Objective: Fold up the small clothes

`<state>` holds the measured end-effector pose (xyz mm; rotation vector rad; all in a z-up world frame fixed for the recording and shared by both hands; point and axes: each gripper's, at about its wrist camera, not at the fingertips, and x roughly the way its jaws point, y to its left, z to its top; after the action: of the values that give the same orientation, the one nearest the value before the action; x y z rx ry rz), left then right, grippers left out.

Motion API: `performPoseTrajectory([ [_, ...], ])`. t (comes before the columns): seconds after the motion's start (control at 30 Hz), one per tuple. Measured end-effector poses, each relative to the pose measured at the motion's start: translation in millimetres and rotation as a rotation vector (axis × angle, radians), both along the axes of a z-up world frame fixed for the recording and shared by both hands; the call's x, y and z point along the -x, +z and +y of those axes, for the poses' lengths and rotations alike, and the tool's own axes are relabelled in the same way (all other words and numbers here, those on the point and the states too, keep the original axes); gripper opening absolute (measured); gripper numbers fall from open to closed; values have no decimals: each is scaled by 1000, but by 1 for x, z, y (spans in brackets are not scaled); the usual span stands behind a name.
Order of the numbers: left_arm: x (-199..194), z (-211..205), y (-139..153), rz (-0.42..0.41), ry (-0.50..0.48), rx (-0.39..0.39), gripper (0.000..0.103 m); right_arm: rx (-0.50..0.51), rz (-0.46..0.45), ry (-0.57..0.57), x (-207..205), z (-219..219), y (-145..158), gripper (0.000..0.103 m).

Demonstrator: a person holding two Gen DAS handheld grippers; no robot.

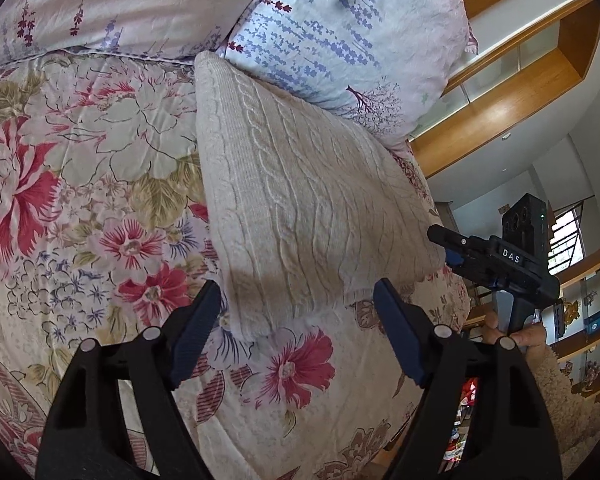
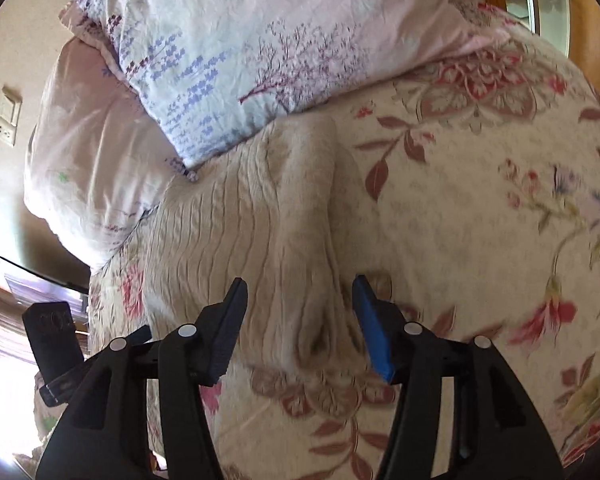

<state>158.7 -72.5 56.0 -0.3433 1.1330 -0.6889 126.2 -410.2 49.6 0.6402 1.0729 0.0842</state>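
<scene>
Lying folded lengthwise on the floral quilt (image 1: 100, 152), the cream cable-knit sweater (image 1: 300, 184) ran from the pillows (image 1: 340, 32) down toward both grippers — a long narrow strip, one end tucked against the pillow edge. In the right wrist view a doubled ridge of knit (image 2: 312, 240) stood up along the strip's side, near the bare quilt.

Left gripper (image 1: 296, 320) stood wide open, nothing held; the sweater's near corner sat between its blue pads but neither pad pressed on it. Right gripper (image 2: 300, 320) was about half open, empty too — the rolled end of the ridge lay between its fingers, no contact visible. Right view was motion-blurred, so fine contact there was hard to call. A hand (image 1: 520, 334) showed on the right tool's grip in the left view.

Judged step: lengthwise fold set down, next a crosswise fold from the near end.

Risks:
- Ridge looked loose; a one-layer pinch would likely peel the fold open.
- Thick, springy knit — uneven lift between the two grippers could skew the strip.
- Soft quilt under it; a deep grab might catch bedding too.
- Far end touched the pillow, so a pull could snag or drag there.
</scene>
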Motion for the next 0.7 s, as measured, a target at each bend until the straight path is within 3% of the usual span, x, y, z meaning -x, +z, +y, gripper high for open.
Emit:
performPoseTrajectory([
  [0.03, 2, -2, -2, 2, -8, -16, 73, 9, 2, 12, 1, 4, -4, 49],
  [0.07, 3, -4, -5, 5, -14, -31, 70, 19, 11, 28, 0, 10, -8, 33],
  [0.13, 3, -7, -11, 22, -17, -55, 55, 44, 20, 35, 0, 14, -12, 22],
  [0.17, 2, -7, -13, 28, -8, -68, 51, 53, 1, 29, 2, 15, -9, 18],
  [0.3, -2, 2, -16, 47, 18, -53, 18, 84, -95, -8, 11, 9, 17, 13],
  [0.4, -2, 8, -15, 48, 17, -38, 15, 113, -102, -13, 16, 5, 24, 10],
  [0.7, 3, 9, -21, 44, -5, -67, 13, 218, 7, 19, 25, 13, -8, 10],
])
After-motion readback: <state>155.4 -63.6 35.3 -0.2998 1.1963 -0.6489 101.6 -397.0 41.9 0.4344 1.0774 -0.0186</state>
